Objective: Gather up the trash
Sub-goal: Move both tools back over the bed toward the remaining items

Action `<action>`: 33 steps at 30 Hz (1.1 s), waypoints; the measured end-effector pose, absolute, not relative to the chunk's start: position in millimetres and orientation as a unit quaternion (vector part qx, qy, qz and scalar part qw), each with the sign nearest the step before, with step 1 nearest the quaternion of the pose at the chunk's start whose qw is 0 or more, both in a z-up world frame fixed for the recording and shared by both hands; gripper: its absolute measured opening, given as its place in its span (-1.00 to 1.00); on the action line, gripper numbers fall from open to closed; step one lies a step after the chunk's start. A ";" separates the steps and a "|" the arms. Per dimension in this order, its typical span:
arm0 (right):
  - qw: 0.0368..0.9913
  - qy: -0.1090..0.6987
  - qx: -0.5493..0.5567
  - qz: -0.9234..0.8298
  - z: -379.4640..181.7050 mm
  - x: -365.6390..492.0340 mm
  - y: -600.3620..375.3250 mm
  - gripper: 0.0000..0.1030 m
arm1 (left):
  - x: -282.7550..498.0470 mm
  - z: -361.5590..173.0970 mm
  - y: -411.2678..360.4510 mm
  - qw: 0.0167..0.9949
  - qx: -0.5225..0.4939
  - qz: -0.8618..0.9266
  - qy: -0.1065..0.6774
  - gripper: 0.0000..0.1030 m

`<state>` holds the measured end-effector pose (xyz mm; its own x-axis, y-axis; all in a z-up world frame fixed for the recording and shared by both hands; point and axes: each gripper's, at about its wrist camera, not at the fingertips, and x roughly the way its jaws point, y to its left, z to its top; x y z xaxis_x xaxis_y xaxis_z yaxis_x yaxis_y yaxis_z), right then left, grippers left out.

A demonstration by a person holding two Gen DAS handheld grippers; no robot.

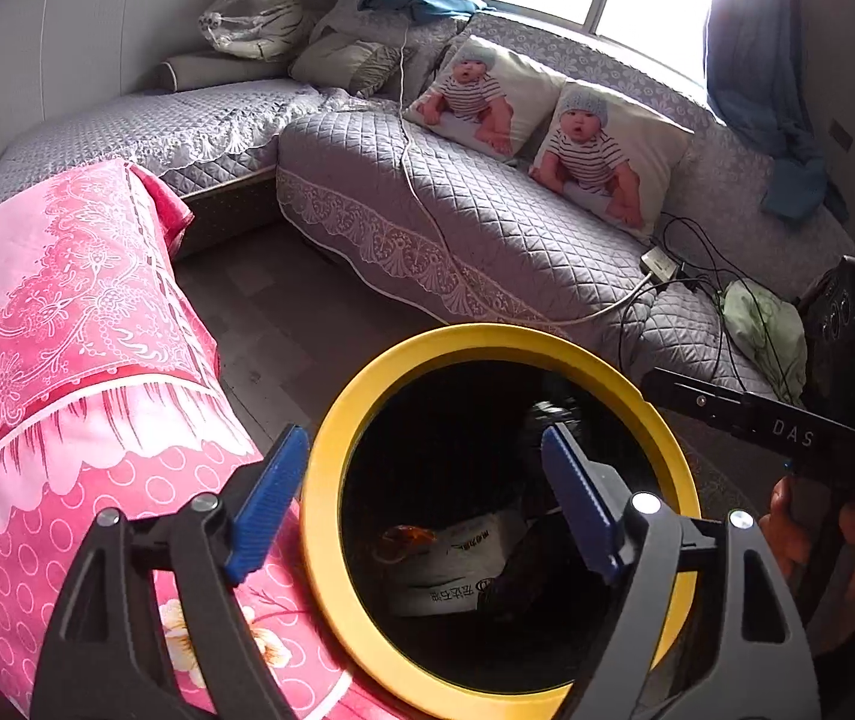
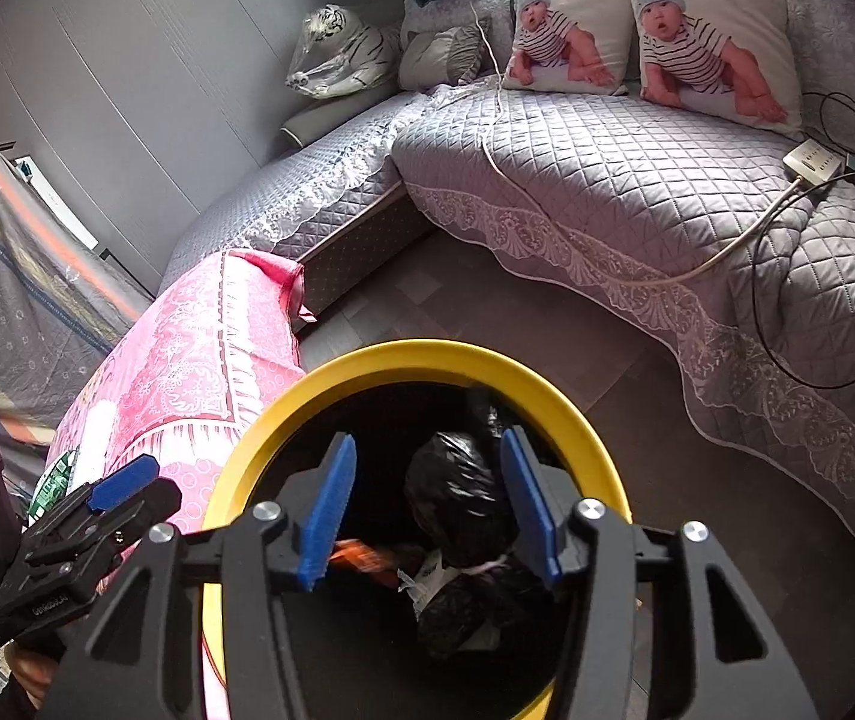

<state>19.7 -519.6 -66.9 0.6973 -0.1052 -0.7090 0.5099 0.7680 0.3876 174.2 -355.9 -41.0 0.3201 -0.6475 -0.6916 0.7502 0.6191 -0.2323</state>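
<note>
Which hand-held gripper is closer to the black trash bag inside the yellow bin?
Right. The right hand-held gripper is open directly above the black trash bag in the yellow bin. The left hand-held gripper, also open, straddles the bin's left rim.

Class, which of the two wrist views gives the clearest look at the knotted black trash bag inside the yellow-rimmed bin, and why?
The right wrist view: the black trash bag sits glossy and well lit inside the yellow-rimmed bin, framed by the open right claw. In the left wrist view, the bin's interior is mostly dark, showing white packaging but no clear bag shape.
</note>
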 end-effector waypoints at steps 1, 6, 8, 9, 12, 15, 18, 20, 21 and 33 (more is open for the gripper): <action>0.875 0.346 0.290 -0.177 -65.2 18.1 -518.6 -0.06 | 175.0 -38.1 -351.5 0.814 0.062 -0.427 0.388 0.65; 0.880 0.345 0.274 -0.176 -56.8 16.2 -511.0 -0.06 | 179.8 -19.3 -318.7 0.836 0.045 -0.410 0.363 0.71; 0.882 0.346 0.271 -0.169 -53.3 19.6 -504.3 -0.06 | 183.4 -11.4 -301.0 0.844 0.043 -0.397 0.357 0.73; 0.884 0.347 0.268 -0.165 -51.9 22.6 -499.8 -0.06 | 185.7 -7.4 -290.6 0.850 0.044 -0.387 0.354 0.73; 0.890 0.352 0.254 -0.143 -46.0 36.0 -480.9 -0.06 | 192.1 5.9 -255.0 0.864 0.037 -0.368 0.343 0.73; 0.895 0.359 0.241 -0.110 -40.9 53.4 -456.8 -0.06 | 195.9 16.8 -212.5 0.877 0.036 -0.350 0.327 0.76; 0.899 0.366 0.231 -0.073 -36.7 72.7 -431.6 -0.06 | 198.8 21.3 -163.7 0.891 0.041 -0.325 0.315 0.77; 0.901 0.371 0.219 -0.049 -34.7 86.3 -413.1 -0.06 | 203.0 21.9 -127.8 0.900 0.046 -0.301 0.311 0.78; 0.902 0.374 0.213 -0.038 -34.1 93.0 -403.6 -0.06 | 204.4 21.6 -110.2 0.905 0.048 -0.288 0.310 0.78; 0.878 0.439 0.149 0.118 -30.0 196.7 -261.5 -0.02 | 178.8 14.6 71.0 0.937 -0.014 -0.165 0.307 0.79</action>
